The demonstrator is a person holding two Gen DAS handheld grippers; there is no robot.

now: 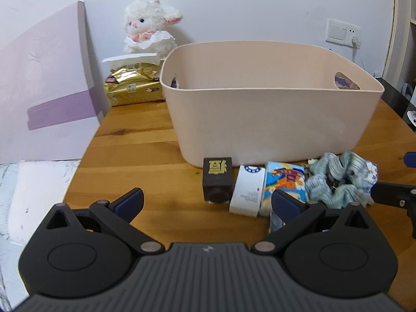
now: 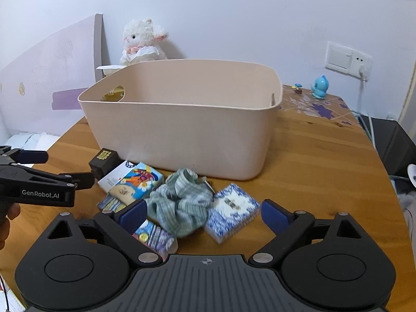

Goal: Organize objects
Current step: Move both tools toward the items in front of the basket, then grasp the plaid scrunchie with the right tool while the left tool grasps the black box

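1. Left wrist: left gripper (image 1: 206,201) gapes empty near the table's (image 1: 135,140) front edge, lined up on the dark stamp block (image 1: 217,179) touching the beige bin (image 1: 270,109).
2. Right wrist: right gripper (image 2: 204,214) spread wide, straddling the striped scrunchie (image 2: 182,205) beside the blue-patterned tissue pack (image 2: 231,212), ready to pinch.

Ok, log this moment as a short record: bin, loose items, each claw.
bin: beige tub, upright on wooden table, contents hidden
loose items: dark box, white carton, cartoon pack, striped scrunchie, blue-patterned pack, all on the table in front of the tub
left claw: open, holding nothing
right claw: open, scrunchie between its fingers, not gripped
background: plush lamb, gold packet
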